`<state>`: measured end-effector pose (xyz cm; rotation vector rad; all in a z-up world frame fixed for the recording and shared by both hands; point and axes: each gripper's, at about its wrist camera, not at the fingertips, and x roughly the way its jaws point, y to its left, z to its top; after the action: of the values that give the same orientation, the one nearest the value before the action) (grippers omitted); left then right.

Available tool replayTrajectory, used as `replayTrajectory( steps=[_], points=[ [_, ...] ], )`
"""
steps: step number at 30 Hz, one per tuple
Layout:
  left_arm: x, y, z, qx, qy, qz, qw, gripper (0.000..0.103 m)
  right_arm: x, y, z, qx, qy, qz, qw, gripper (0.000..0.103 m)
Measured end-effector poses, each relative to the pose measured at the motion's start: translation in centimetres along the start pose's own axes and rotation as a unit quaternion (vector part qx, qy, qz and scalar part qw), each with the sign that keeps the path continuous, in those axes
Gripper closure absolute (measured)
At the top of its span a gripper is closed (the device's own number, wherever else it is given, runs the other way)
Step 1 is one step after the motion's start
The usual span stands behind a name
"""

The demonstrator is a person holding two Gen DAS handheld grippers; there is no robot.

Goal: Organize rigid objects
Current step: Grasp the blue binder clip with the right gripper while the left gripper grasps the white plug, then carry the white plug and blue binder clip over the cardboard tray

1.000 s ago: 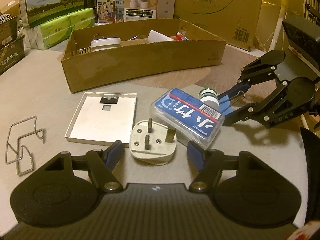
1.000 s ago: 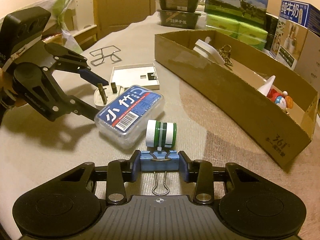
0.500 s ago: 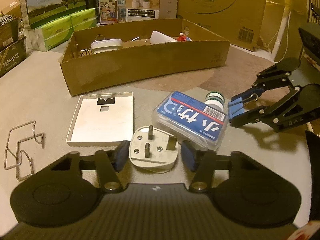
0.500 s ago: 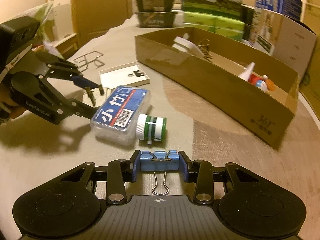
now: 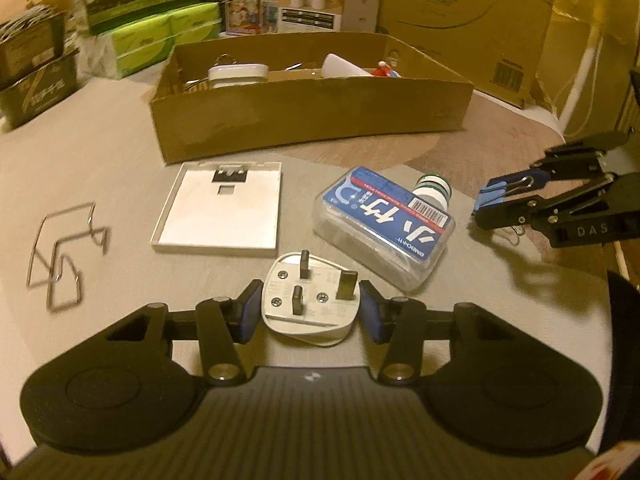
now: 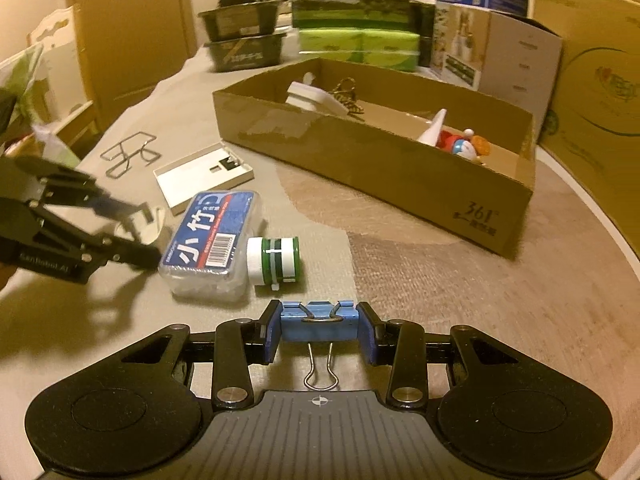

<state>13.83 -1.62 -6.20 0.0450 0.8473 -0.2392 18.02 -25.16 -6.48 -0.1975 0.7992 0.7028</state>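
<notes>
My left gripper [image 5: 308, 314] is shut on a white three-pin plug [image 5: 310, 304], its blue pads against both sides. My right gripper [image 6: 319, 330] is shut on a blue binder clip [image 6: 319, 316] and holds it above the table; it also shows in the left wrist view [image 5: 502, 192]. A clear box with a blue label [image 5: 384, 226] [image 6: 212, 240] and a green-and-white bottle [image 6: 274, 260] lie between the grippers. A white flat square panel [image 5: 224, 208] and a bent wire holder [image 5: 60, 248] lie to the left. The long cardboard box [image 5: 308, 116] [image 6: 384, 160] stands behind.
The cardboard box holds a white case [image 5: 238, 74], a white cone [image 6: 432, 128], a small toy figure [image 6: 464, 146] and a chain [image 6: 348, 96]. Cartons, green tissue packs [image 5: 160, 36] and dark trays [image 6: 244, 40] line the back of the table.
My left gripper has moved forward and closed around the plug. My right gripper has lifted and drawn back with the binder clip, away from the bottle.
</notes>
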Motion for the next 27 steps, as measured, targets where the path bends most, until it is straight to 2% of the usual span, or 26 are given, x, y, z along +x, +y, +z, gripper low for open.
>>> replayTrajectory(
  steps=[7,14,27],
  points=[
    [-1.7,0.3,-0.1,-0.041,0.001,0.012,0.9991,0.056,-1.5,2.0,0.3,0.037,-0.018,-0.031,0.999,0.063],
    [-3.4,0.0,0.7,-0.053,-0.01,0.018,0.9984,0.056,-3.1,3.6,0.8,0.08,-0.038,-0.052,0.995,0.063],
    [-5.7,-0.6,1.7,-0.063,-0.029,0.028,0.9972,0.056,-5.7,4.9,1.3,0.136,-0.046,-0.099,0.985,0.063]
  ],
)
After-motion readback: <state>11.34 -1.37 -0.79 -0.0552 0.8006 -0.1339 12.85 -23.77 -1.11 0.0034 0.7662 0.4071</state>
